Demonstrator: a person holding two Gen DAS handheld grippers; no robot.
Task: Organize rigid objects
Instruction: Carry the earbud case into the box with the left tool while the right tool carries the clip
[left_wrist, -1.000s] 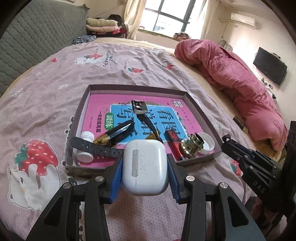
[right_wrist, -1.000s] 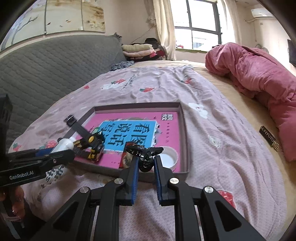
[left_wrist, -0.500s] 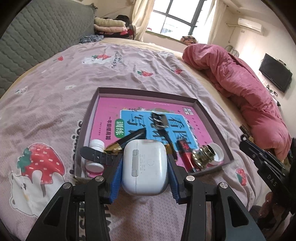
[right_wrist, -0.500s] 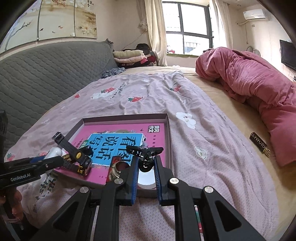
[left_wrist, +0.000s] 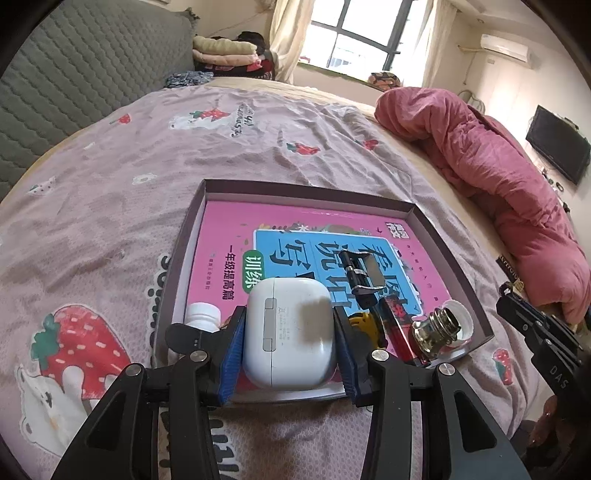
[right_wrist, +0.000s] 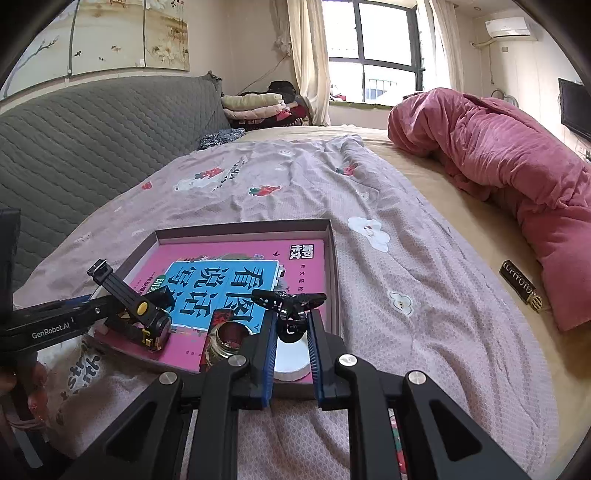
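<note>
Low in the left wrist frame, my left gripper is clamped on a white earbud case, blue pads pressing both its sides, and I hold it over the near edge of the shallow box. Low centre in the right wrist frame, my right gripper is closed on a small black clip-like piece; I cannot tell exactly what it is. Just beyond the fingers lies a white lid in the box's near right corner, with a metal jar beside it. Left of those I see a red lighter, a yellow tape measure, a black clamp and a white bottle, all on a pink book lining the box. Farther up, strawberry-print bedding spreads to a grey headboard. At right lies a rolled red quilt.
</note>
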